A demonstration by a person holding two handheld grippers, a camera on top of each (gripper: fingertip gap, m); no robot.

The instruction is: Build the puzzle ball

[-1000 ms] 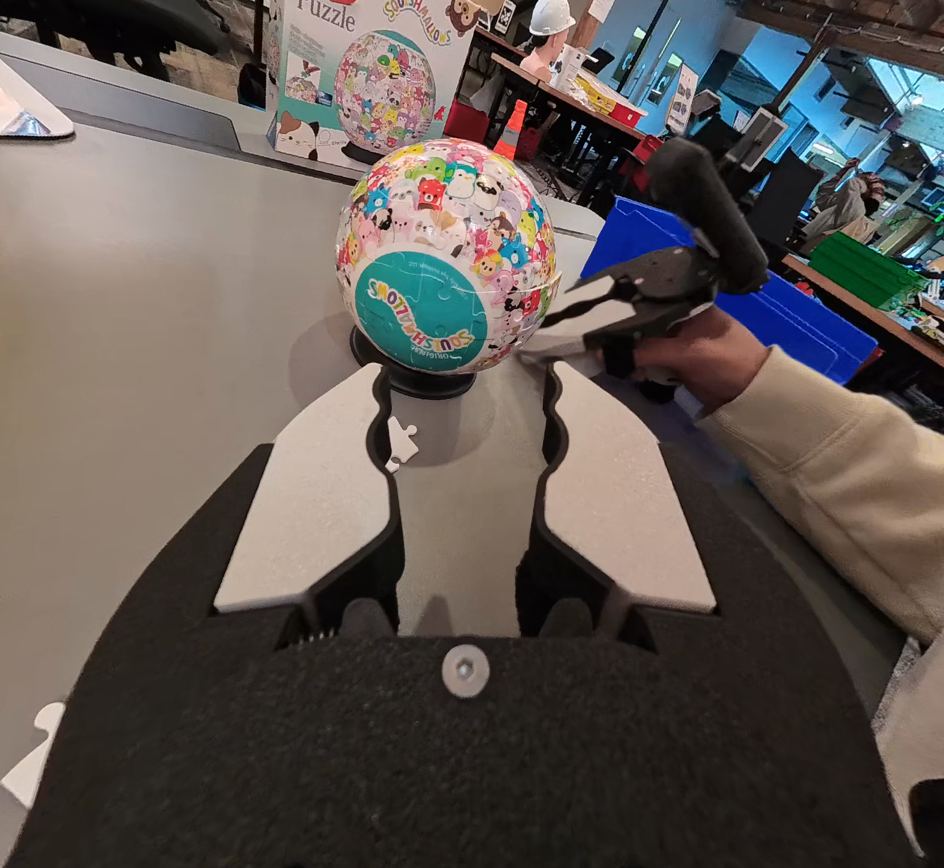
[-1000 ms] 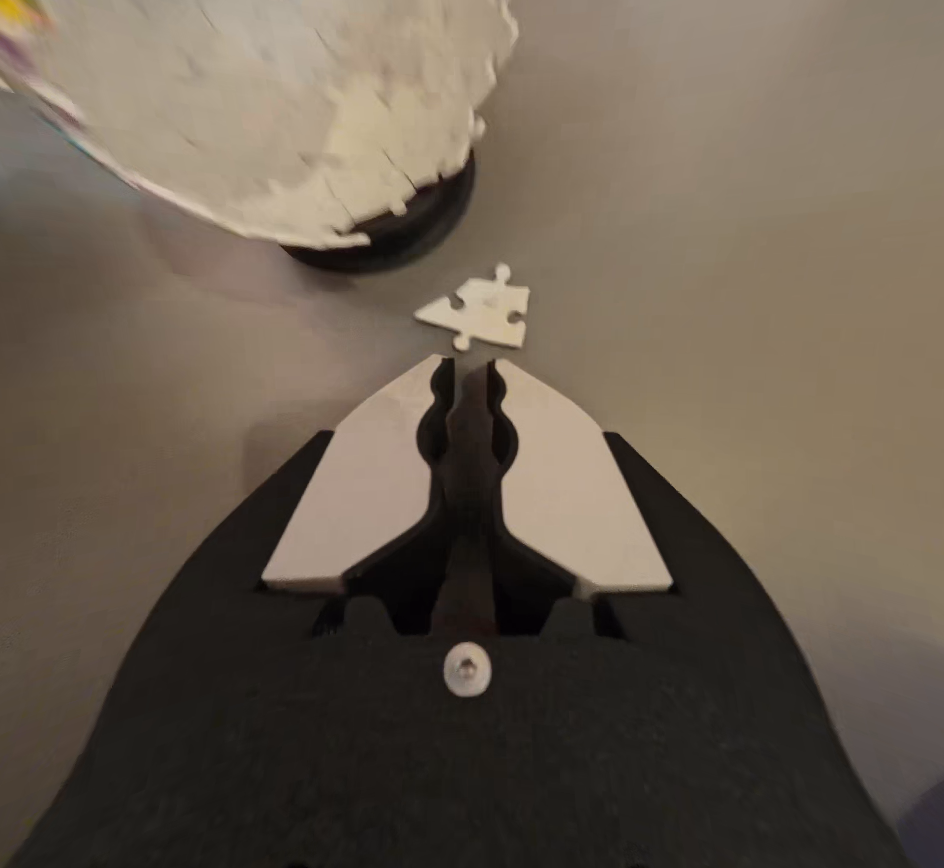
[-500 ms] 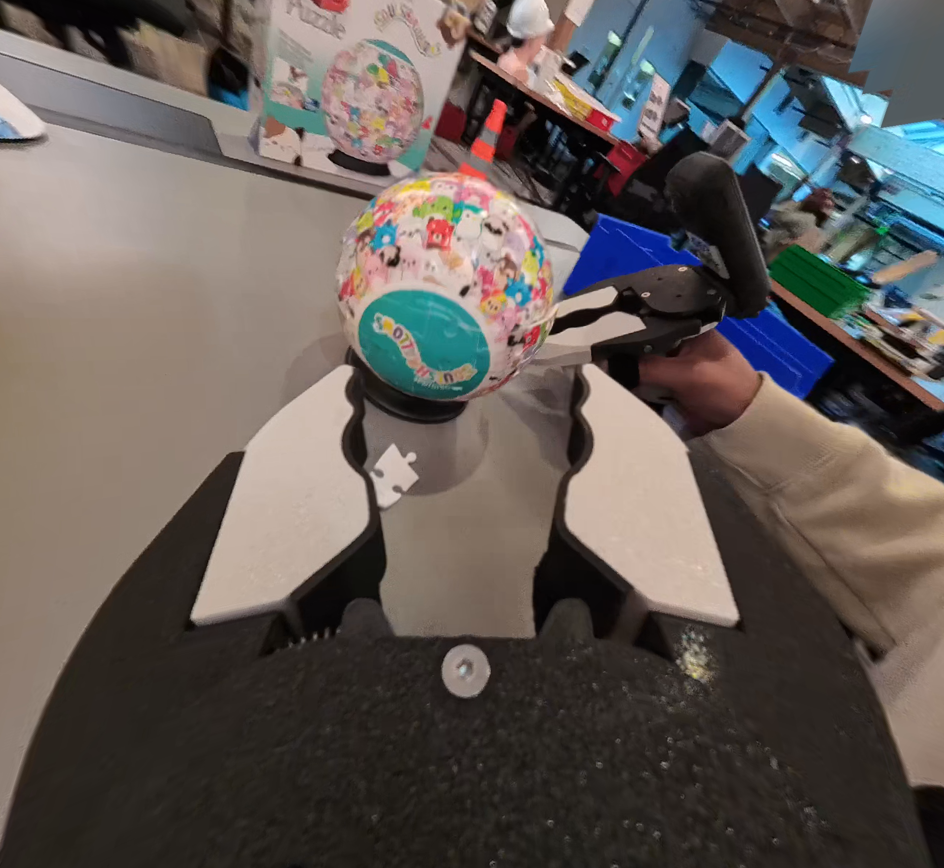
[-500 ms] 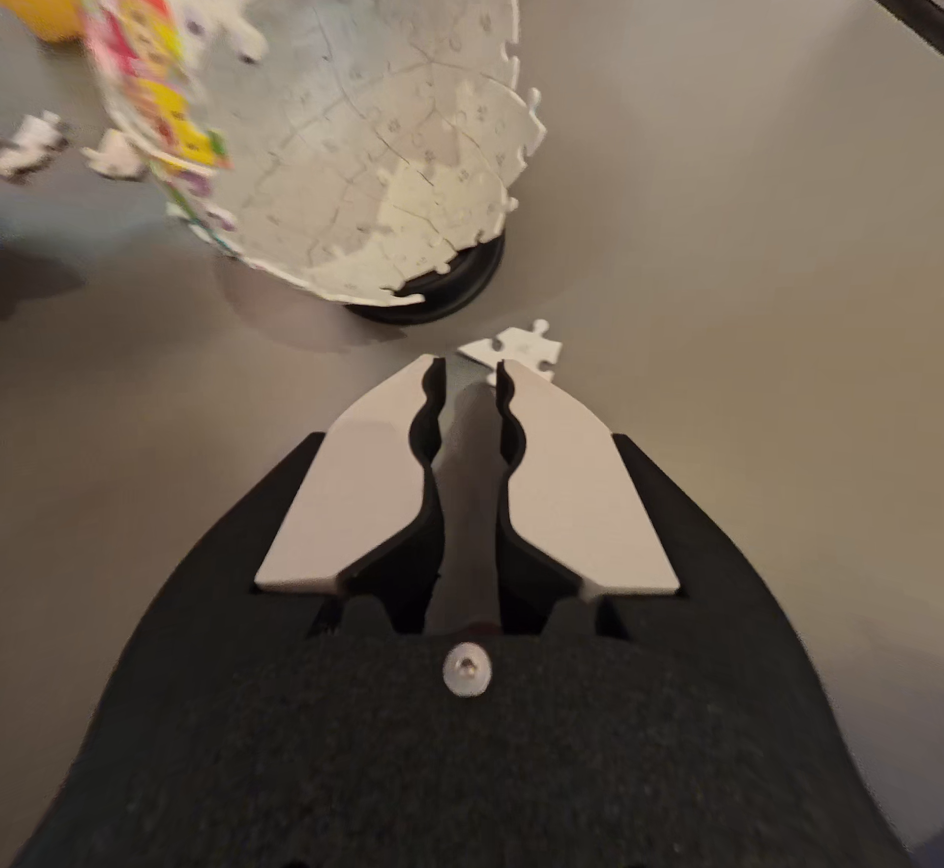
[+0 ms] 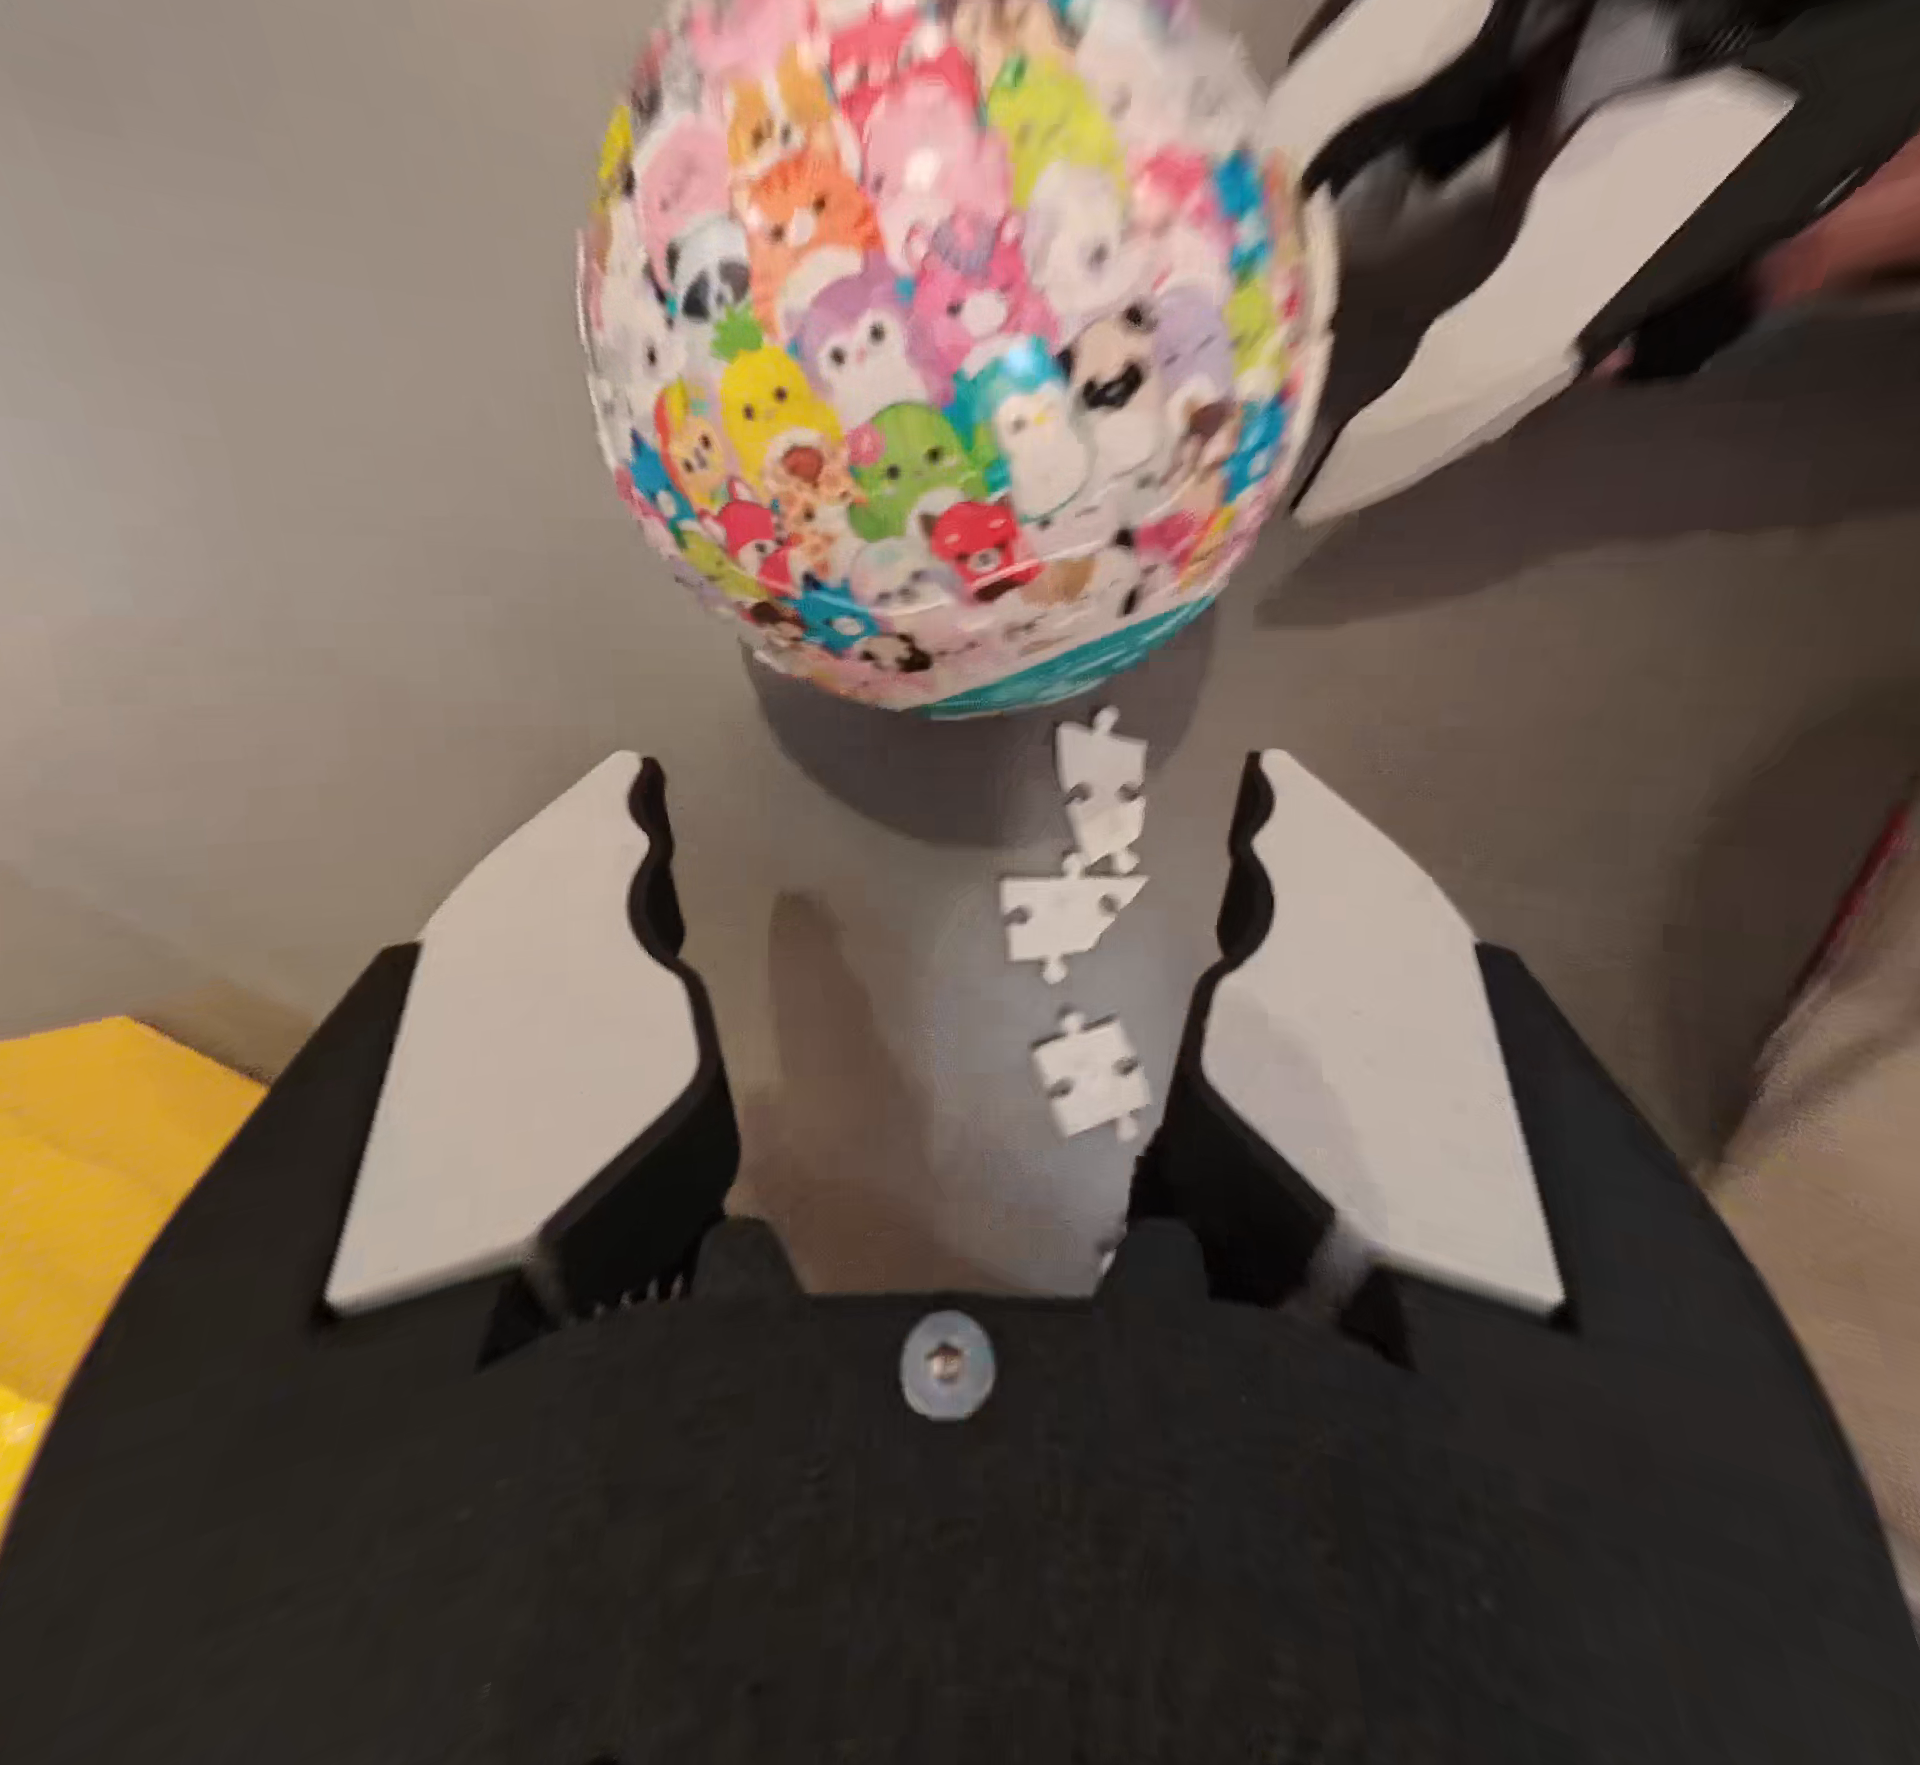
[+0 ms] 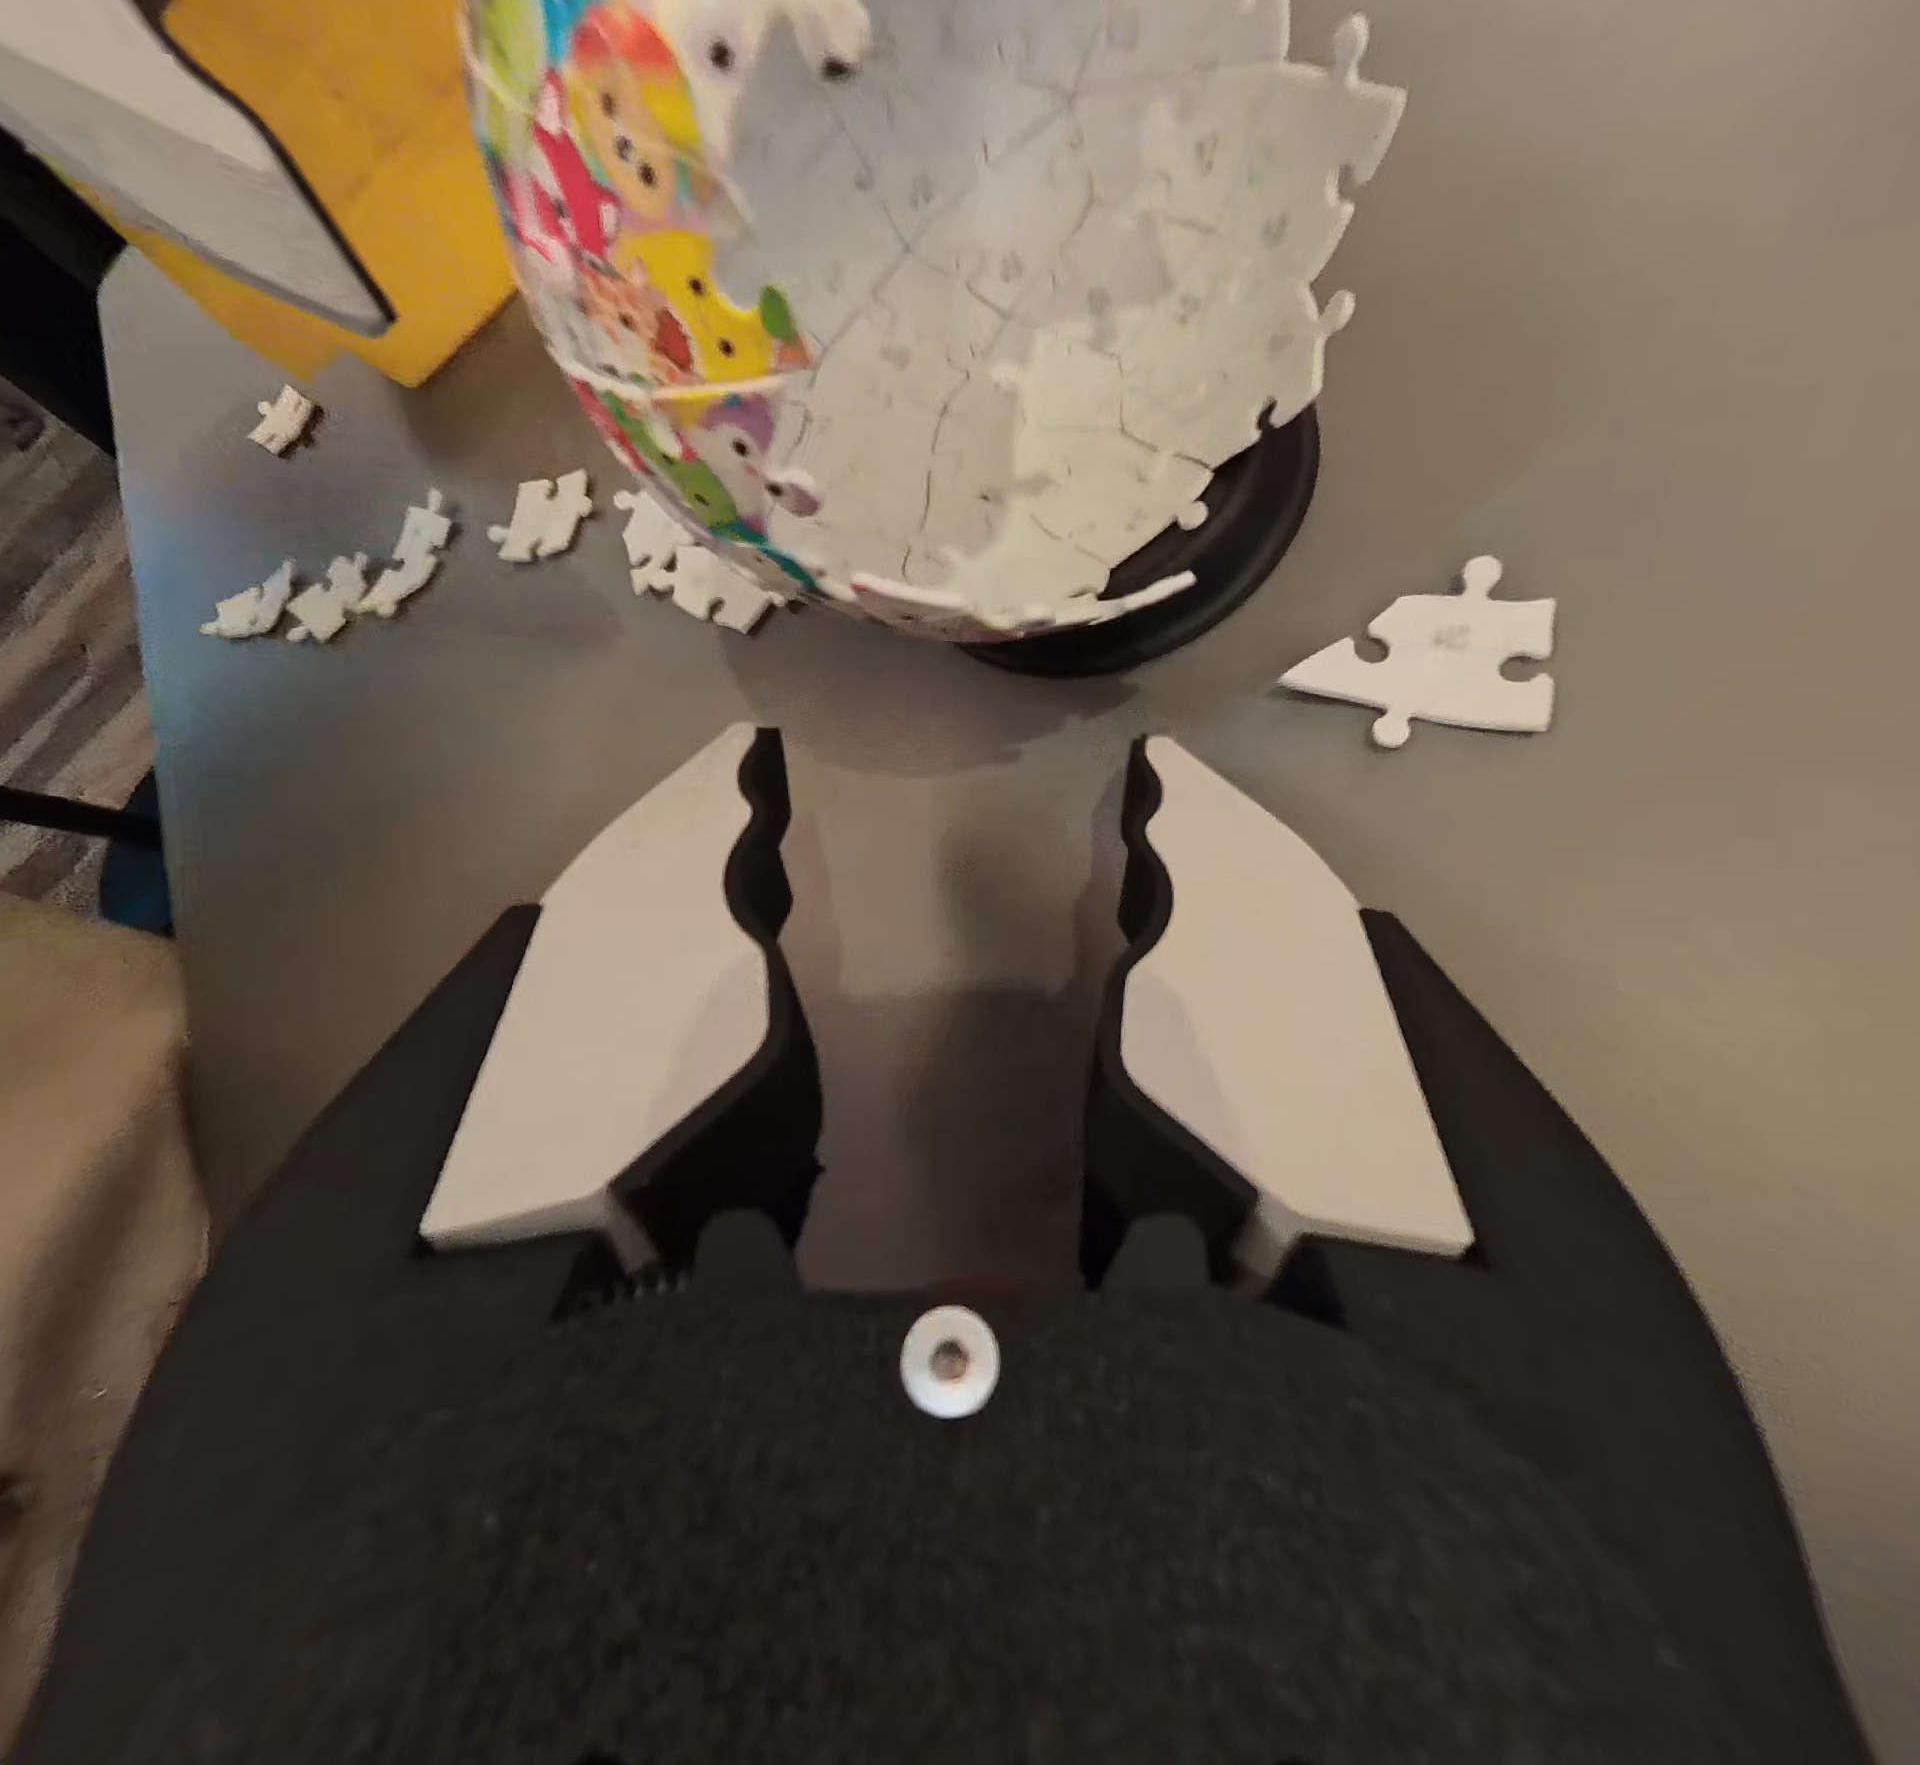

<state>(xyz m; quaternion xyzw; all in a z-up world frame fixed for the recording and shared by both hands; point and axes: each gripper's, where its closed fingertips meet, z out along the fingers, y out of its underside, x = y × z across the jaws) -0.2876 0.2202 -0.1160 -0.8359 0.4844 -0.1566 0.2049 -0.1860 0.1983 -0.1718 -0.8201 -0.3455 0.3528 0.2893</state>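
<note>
My left gripper point(image 5: 945, 770): matt black body with a grainy, felt-like look, smooth matt white finger plates, one shiny metal screw point(image 5: 943, 1364). My right gripper point(image 6: 951, 749): same finish. Puzzle ball point(image 5: 951, 302): glossy printed outside, catching light; inside point(image 6: 1049, 281) plain matt white, card or plastic I cannot tell. Stand point(image 6: 1226, 541): smooth black, slight sheen. Loose pieces point(image 5: 1091, 1071): matt white backs. Desk point(image 5: 260, 468): smooth matt grey. Yellow sheet point(image 6: 343, 84): matt.
</note>
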